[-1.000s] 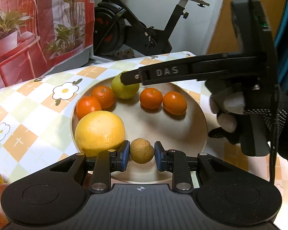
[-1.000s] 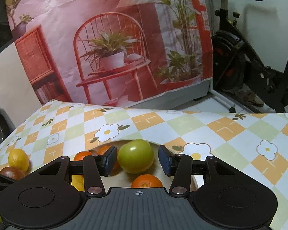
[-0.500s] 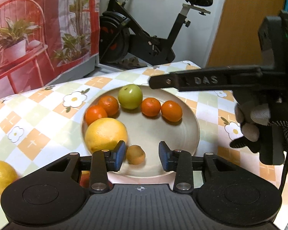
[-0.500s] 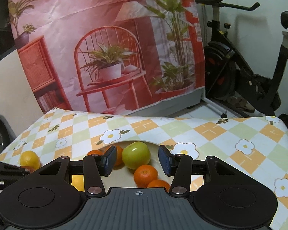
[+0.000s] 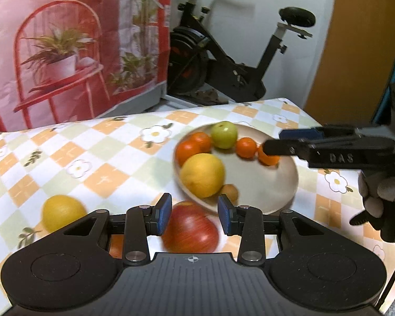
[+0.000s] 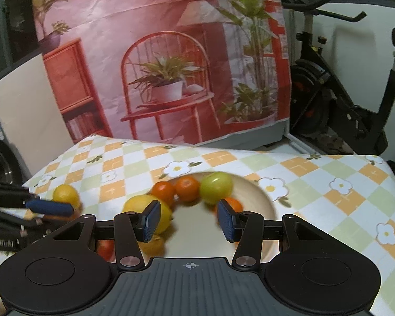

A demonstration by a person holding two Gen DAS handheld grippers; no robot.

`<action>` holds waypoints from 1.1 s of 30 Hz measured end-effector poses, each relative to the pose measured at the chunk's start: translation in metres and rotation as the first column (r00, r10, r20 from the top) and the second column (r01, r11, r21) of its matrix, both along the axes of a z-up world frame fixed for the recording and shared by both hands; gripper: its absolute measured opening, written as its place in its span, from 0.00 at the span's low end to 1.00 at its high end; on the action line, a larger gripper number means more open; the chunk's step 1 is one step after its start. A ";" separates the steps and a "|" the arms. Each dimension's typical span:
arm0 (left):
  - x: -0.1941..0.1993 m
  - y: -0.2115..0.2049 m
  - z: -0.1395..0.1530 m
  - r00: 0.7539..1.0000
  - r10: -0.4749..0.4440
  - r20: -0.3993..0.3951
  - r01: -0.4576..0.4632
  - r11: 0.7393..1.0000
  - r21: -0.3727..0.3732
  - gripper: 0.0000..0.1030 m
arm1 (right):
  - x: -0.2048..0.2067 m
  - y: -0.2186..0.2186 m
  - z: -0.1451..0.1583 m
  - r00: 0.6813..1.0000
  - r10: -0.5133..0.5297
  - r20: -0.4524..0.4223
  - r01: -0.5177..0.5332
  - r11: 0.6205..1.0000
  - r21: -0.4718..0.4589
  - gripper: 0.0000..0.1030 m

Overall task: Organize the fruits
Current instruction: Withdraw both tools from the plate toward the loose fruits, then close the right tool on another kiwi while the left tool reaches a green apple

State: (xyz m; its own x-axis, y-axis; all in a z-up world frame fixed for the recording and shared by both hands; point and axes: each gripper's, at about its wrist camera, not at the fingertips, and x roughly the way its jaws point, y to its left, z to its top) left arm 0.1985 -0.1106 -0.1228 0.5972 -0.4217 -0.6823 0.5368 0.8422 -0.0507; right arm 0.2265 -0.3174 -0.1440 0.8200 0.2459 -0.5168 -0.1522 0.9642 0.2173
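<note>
A cream plate (image 5: 263, 184) holds a green apple (image 5: 223, 134), three oranges, a big yellow citrus (image 5: 202, 175) and a small brown fruit (image 5: 230, 191) at its near rim. My left gripper (image 5: 194, 216) is open and empty, hovering before the plate and above a red apple (image 5: 191, 230) on the cloth. A yellow lemon (image 5: 62, 212) lies to the left. My right gripper (image 6: 189, 222) is open and empty, back from the green apple (image 6: 216, 187) and over the plate (image 6: 250, 187). From the left wrist view, the right gripper (image 5: 275, 142) reaches in over the plate's right side.
A checkered flower tablecloth (image 5: 92, 158) covers the table. Past the far edge stand an exercise bike (image 5: 223, 60) and a printed red backdrop (image 6: 158, 65). In the right wrist view, the left gripper (image 6: 50, 208) is at the left, near the lemon (image 6: 65, 194).
The left gripper opened, left the small brown fruit on the plate and pulled back and up, bringing the red apple into view. The right gripper backed away from the green apple.
</note>
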 end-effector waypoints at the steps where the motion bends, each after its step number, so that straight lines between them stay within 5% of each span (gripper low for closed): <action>1: -0.001 0.007 0.001 1.000 0.010 0.001 -0.010 1.000 -0.002 0.39 | -0.002 0.005 0.000 1.000 0.007 0.000 -0.007 1.000 -0.002 0.44; 15: -0.021 0.079 -0.002 0.992 0.120 -0.043 -0.121 0.992 -0.028 0.39 | -0.035 0.073 -0.015 0.992 0.129 -0.004 -0.129 0.991 0.039 0.44; 33: -0.041 0.086 -0.015 0.993 0.106 -0.053 -0.109 0.992 -0.057 0.39 | -0.068 0.132 -0.040 0.936 0.342 -0.087 -0.347 0.936 -0.051 0.44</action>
